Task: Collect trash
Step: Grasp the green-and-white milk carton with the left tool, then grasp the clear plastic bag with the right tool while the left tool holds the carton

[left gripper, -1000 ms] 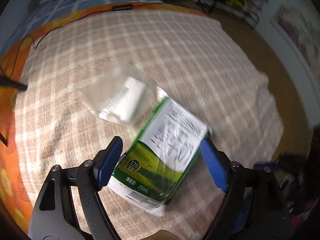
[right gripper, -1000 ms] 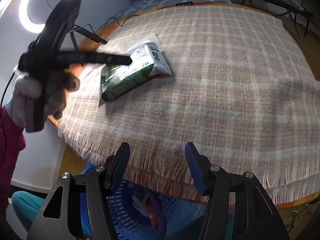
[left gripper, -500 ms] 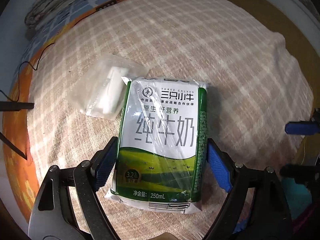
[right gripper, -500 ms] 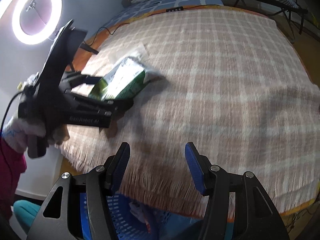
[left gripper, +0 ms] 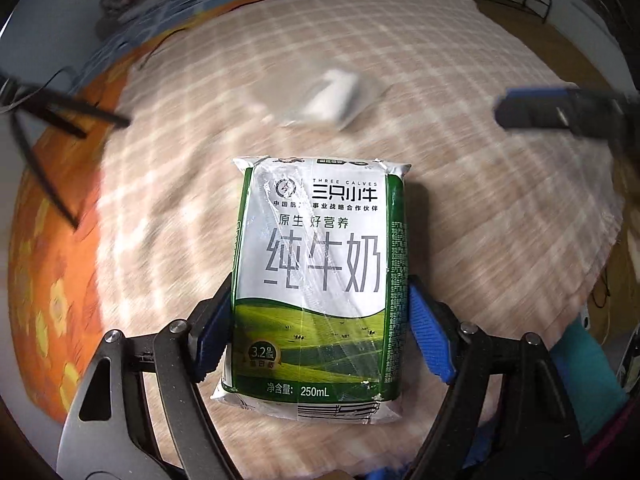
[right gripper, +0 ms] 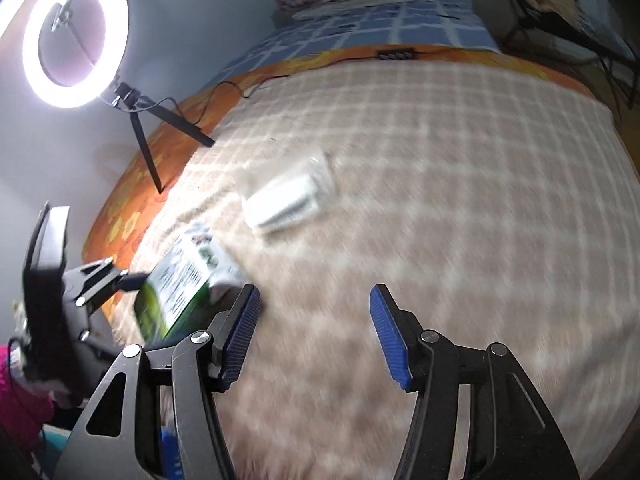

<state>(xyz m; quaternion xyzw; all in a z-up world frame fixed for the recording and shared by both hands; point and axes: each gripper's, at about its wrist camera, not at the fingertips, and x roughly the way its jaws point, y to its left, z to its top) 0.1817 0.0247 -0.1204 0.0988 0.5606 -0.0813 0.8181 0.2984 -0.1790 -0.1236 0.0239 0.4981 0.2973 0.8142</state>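
Pinching a milk carton (left gripper: pixel 320 280) by its sides, the left gripper (left gripper: pixel 320 332) holds it above the checked blanket (left gripper: pixel 460 80).
Motion blur smears everything behind the carton; a white packet in clear wrap (right gripper: pixel 286 200) lies farther off. Only the right wrist view shows the right gripper (right gripper: pixel 312 336) spread and empty, and a ring light (right gripper: pixel 76 32) beyond.

only a clear packet (right gripper: pixel 286 202) interrupts the checked blanket (right gripper: pixel 460 208).
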